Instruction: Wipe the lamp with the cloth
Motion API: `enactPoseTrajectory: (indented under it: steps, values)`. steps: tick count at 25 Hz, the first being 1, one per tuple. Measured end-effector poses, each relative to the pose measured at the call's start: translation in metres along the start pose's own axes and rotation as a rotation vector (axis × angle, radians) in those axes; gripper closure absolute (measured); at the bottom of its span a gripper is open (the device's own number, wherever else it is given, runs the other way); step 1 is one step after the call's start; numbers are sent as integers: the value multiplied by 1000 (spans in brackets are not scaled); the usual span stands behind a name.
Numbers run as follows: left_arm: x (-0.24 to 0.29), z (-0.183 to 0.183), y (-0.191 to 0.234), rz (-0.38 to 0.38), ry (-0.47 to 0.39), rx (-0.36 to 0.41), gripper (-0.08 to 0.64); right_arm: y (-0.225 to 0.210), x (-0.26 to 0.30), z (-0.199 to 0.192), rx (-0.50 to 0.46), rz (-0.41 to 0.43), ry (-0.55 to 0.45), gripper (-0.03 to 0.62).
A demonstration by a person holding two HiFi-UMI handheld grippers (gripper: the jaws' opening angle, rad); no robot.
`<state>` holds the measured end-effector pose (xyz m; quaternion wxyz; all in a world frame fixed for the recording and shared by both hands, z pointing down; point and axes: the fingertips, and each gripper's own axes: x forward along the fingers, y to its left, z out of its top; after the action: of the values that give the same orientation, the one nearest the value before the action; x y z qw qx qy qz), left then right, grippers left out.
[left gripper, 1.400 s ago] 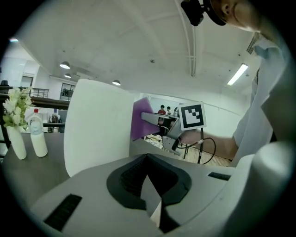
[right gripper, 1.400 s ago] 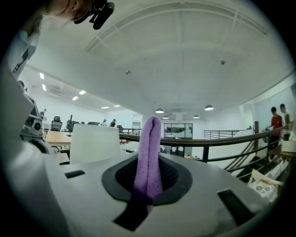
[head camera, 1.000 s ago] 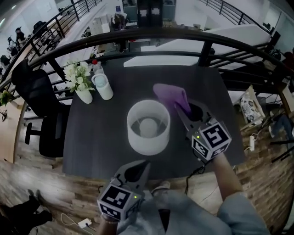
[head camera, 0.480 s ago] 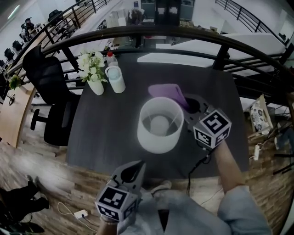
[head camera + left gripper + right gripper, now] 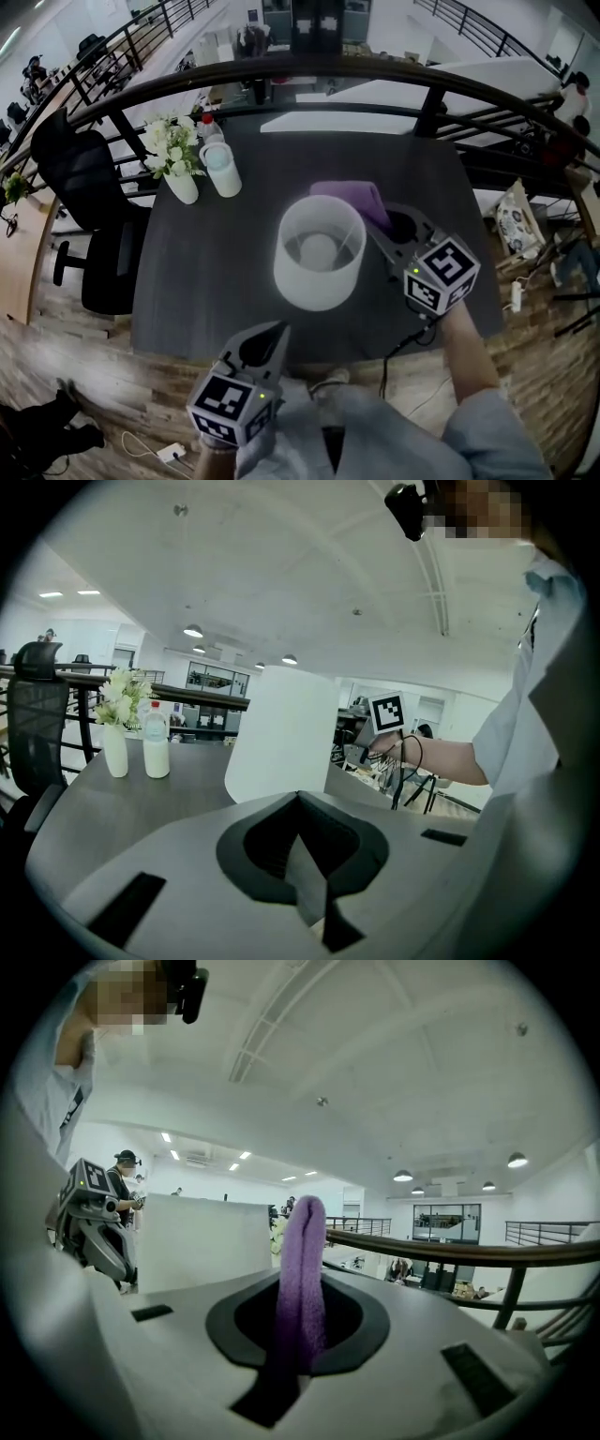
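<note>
While the right gripper (image 5: 380, 225) pinches the purple cloth (image 5: 352, 199) between its jaws, the white lamp (image 5: 319, 251) stands upright mid-table just to that gripper's left, the cloth against or just beside the shade's far right rim (contact is unclear from above). The left gripper (image 5: 265, 342), jaws pressed together on nothing, hangs at the near edge of the dark table (image 5: 197, 281), farther off, so the wipe likely means sweeping leftward around the upright wall.

This is an open-plan office on a mezzanine. A black swivel chair (image 5: 75, 169) stands beside the dark counter (image 5: 216, 262). A curved railing (image 5: 356, 67) overlooks white desks (image 5: 487, 80) below, under round ceiling lights (image 5: 192, 631).
</note>
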<state>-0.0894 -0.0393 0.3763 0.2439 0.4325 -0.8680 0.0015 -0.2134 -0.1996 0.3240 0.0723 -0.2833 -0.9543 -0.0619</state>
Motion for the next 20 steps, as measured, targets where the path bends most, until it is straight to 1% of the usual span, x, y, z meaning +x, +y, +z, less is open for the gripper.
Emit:
enactPoseTrajectory:
  steps: [2,7,20]
  values:
    - [0,1,2,-16,1,11,558,2,-10,1,17,-25,-6,541]
    - [-3,2,1,-69,19,19,558,11,-36,4,97,-91,-43,541]
    - [-14,1,13,-189,41,94,558,62,-74,2,135,-285,-79,541]
